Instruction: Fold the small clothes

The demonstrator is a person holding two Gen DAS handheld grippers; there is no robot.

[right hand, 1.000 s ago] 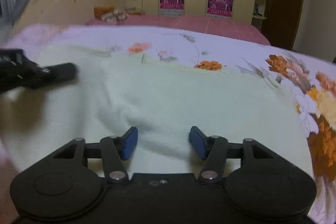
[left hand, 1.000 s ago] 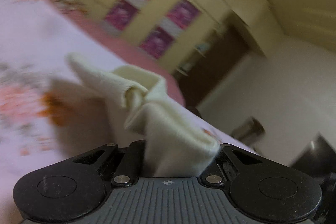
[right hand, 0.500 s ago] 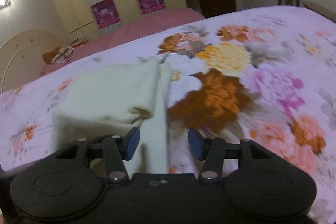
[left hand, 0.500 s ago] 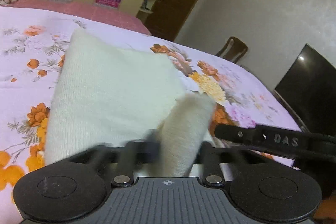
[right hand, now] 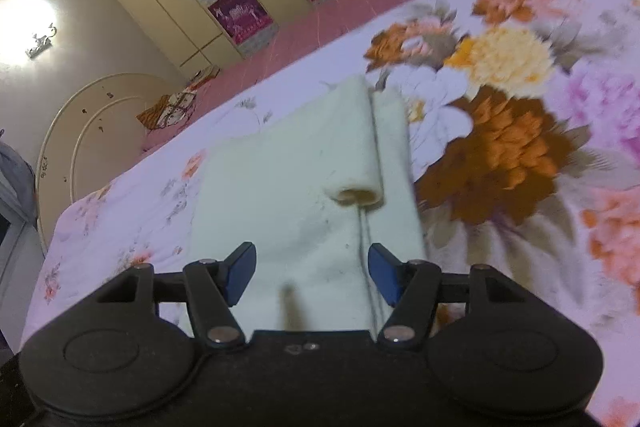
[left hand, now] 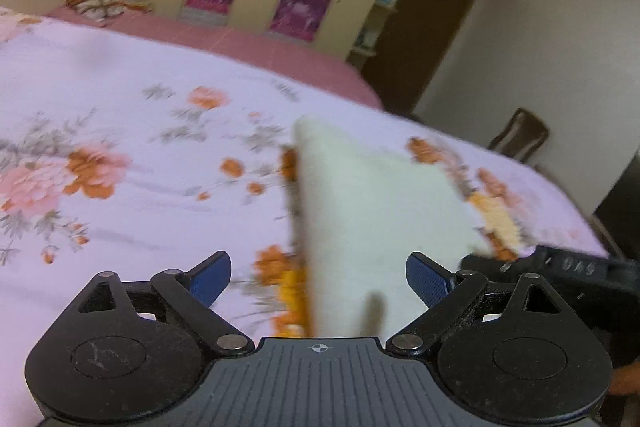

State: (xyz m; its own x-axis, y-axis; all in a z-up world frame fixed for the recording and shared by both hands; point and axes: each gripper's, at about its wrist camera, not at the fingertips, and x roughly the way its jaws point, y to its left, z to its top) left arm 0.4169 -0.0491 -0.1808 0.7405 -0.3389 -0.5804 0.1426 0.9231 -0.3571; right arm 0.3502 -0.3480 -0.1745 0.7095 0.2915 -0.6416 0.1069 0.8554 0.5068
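My left claw (left hand: 318, 277) has just been opening and now stands wide, nothing pinched. My right claw (right hand: 312, 273) has also been opening and hangs over the cloth (right hand: 280, 187), ungripped. The cloth lies folded on the bed (left hand: 120, 107). I'd press the rolled sleeve end (right hand: 356, 193) flat first. Nothing blocks me.

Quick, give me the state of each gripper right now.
Left gripper: open, jaws just opened, released the cream garment.
Right gripper: open, jaws just widened, garment lies between them, not pinched.
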